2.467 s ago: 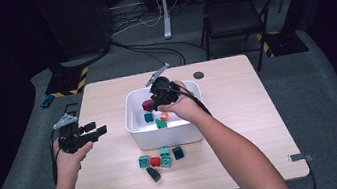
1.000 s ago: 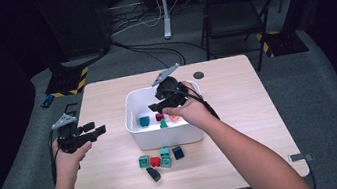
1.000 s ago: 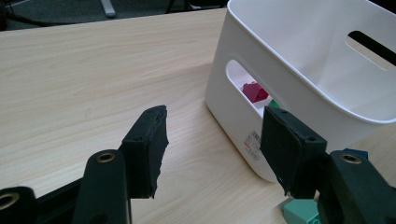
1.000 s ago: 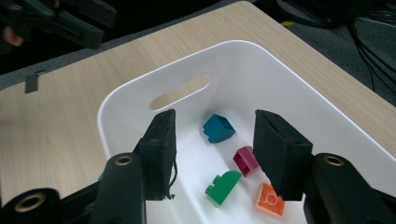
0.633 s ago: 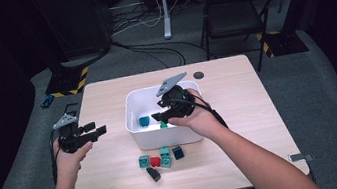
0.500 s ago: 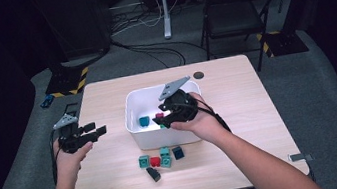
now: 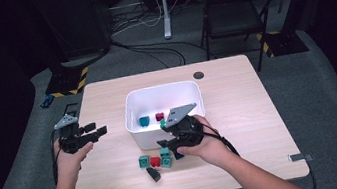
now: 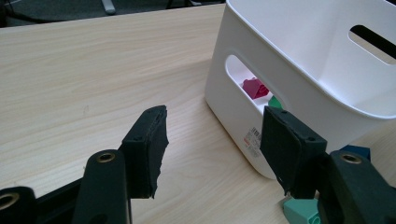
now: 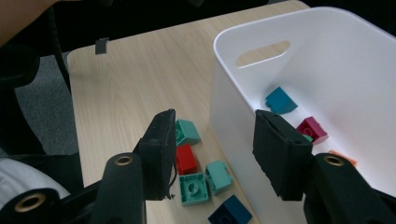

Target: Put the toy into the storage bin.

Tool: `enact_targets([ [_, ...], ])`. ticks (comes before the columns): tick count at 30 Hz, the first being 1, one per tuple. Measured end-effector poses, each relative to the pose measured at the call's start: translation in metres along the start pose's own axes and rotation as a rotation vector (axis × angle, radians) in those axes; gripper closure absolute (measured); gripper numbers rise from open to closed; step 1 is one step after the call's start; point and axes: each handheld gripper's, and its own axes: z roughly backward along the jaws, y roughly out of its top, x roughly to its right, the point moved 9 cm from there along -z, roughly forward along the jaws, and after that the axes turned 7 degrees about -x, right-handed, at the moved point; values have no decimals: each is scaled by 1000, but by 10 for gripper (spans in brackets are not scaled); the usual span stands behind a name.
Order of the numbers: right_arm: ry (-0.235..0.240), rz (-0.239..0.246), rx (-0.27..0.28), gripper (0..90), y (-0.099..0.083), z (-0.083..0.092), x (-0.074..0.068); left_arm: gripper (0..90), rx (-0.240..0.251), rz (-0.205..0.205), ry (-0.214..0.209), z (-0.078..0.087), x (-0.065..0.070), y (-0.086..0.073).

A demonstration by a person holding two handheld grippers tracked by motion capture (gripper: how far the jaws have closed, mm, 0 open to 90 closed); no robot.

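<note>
While blocks [image 9: 194, 163] lie near, bin wall [image 9: 233, 135] splits right gripper [image 9: 212, 154] jaws.

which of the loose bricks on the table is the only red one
The small red brick in the cluster in front of the white bin. It lies between teal bricks, with a dark blue brick also nearby. None of the others is red.

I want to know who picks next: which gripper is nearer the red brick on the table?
The right gripper. It hangs just right of the red brick, by the white bin's front wall. The left gripper is off to the bin's left, well away from the brick.
</note>
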Motion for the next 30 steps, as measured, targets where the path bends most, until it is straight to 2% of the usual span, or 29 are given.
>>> enact_targets([
  [5,-4,39,-26,481,-14,-19,-8,410,-1,1,2,0,-1,0],
  [19,35,-24,-69,478,-48,-70,-30,410,2,2,4,2,-2,-1],
  [23,36,4,-82,473,-54,-82,-35,410,3,5,5,2,-2,-1],
  [30,62,7,-98,474,-57,-96,-46,410,5,7,7,2,-2,-1],
])
